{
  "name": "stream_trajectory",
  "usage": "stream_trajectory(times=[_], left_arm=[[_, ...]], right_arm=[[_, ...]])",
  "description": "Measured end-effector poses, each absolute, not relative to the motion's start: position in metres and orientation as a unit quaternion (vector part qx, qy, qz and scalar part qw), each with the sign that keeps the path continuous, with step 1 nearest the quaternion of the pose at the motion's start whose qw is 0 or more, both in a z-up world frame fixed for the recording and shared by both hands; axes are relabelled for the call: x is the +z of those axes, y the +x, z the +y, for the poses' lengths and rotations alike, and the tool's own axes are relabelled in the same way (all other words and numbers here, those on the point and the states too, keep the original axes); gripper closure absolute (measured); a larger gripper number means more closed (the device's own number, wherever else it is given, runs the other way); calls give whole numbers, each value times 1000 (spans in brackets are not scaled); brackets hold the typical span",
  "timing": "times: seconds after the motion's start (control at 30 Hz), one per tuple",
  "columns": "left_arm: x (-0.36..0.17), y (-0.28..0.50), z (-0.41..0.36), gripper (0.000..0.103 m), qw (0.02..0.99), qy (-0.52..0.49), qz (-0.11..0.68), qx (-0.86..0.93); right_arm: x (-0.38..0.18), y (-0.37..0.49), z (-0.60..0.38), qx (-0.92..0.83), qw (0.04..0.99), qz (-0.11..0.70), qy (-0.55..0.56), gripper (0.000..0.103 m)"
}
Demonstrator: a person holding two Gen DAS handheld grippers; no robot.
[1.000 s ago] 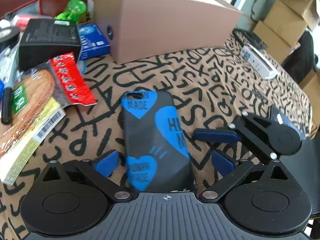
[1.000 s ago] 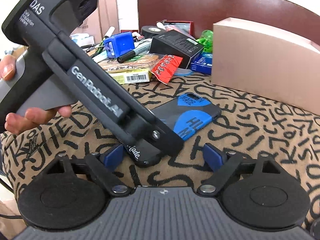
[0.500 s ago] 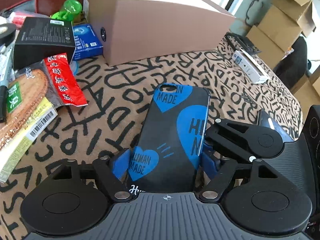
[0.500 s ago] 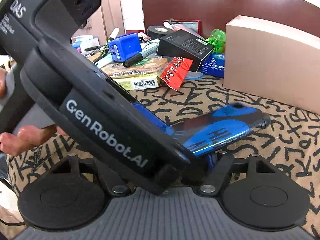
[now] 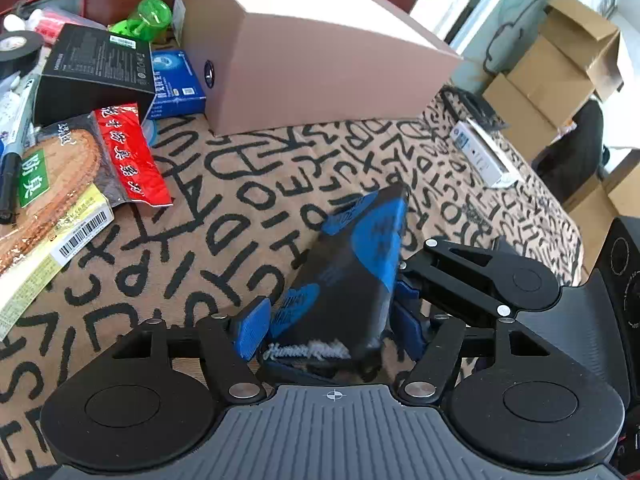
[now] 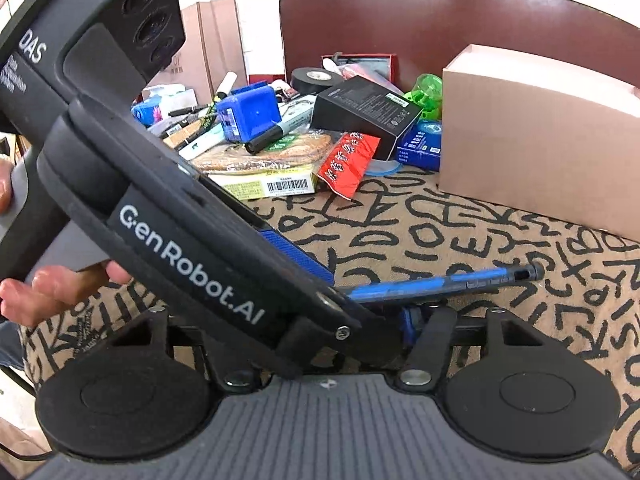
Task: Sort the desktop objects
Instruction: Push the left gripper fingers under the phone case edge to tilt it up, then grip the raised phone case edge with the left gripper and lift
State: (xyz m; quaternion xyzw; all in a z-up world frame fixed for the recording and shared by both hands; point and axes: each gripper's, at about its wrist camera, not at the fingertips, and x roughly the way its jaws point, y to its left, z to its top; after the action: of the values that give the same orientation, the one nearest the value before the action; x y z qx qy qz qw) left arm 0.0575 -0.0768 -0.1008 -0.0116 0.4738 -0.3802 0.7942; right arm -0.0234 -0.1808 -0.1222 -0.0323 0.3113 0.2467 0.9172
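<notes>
A black phone case with blue hearts (image 5: 352, 272) sits tilted between the blue pads of my left gripper (image 5: 330, 332). The pads press its long edges, and the jaws are closing. In the right wrist view the phone case (image 6: 440, 282) shows edge-on, raised off the lettered cloth. The left gripper's black body (image 6: 180, 248) crosses in front of my right gripper (image 6: 332, 320) and hides its left finger. The right jaws are also closing; one blue pad (image 6: 408, 320) lies just under the case. From the left wrist view that right finger (image 5: 480, 276) rests against the case's right edge.
A closed pinkish cardboard box (image 5: 312, 60) stands at the back. Left of it lie a black carton (image 5: 96, 68), a red packet (image 5: 132, 152), a snack bag (image 5: 60, 184), markers and a tape roll. A white box (image 5: 480, 156) lies at the right table edge.
Both grippers have narrowed around the phone case. The case went from lying flat on the cloth to being raised and rolled onto a tilt, and the right gripper has come in close beneath it.
</notes>
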Motion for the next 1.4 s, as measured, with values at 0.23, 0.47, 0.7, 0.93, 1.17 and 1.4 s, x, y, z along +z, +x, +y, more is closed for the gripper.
stream_trajectory(times=[0.23, 0.47, 0.7, 0.93, 1.17, 1.4], left_arm=[[-99, 58, -79, 34, 787, -9, 482, -386], [-107, 63, -84, 40, 789, -1, 489, -373], [-91, 55, -89, 59, 812, 37, 457, -361], [-55, 49, -91, 60, 832, 52, 419, -360], [-31, 56, -103, 58, 835, 56, 402, -371], [-82, 90, -104, 46, 804, -9, 482, -348]], right_arm=[[-117, -24, -181, 245, 921, 300, -36, 40], [-125, -22, -181, 230, 922, 308, -47, 45], [-114, -31, -177, 219, 931, 278, -86, 56], [-88, -39, -173, 213, 938, 238, -132, 61], [-53, -35, -182, 213, 940, 209, -163, 64], [-87, -33, -191, 196, 940, 242, -140, 31]])
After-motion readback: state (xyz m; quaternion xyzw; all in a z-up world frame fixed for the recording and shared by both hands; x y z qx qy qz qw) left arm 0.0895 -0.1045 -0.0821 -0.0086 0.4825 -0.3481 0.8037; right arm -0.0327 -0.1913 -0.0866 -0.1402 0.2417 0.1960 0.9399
